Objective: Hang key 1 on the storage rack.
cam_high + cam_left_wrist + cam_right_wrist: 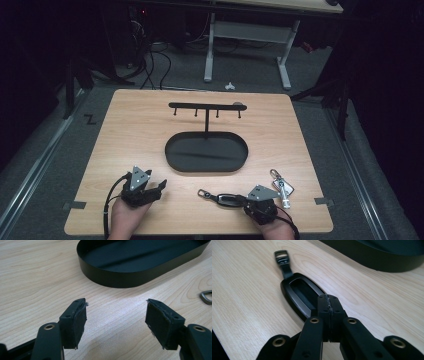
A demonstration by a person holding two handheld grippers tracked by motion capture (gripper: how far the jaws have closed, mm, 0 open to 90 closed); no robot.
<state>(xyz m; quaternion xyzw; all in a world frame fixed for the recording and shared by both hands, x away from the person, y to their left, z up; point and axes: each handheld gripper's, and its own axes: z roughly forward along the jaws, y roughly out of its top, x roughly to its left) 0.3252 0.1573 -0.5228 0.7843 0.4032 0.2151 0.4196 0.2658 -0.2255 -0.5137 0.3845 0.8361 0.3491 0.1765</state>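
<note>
Two grippers work near the worktop's point(125, 115) front edge. Left gripper point(155, 189) stands wide open over bare wood near the front-left corner. Right gripper point(329, 305), jaws closed, touches the black key fob point(299, 293) just before the oval tray point(172, 156); whether it grips I cannot tell.

In the right gripper view, the closed right tool point(329, 305) covers the near end of the black key fob point(299, 293), so whether the pads pinch it cannot be told. The black tray point(387, 257) is cut off by the top edge there. In the left gripper view, a metal ring point(206, 296) is cut by the right edge.
</note>
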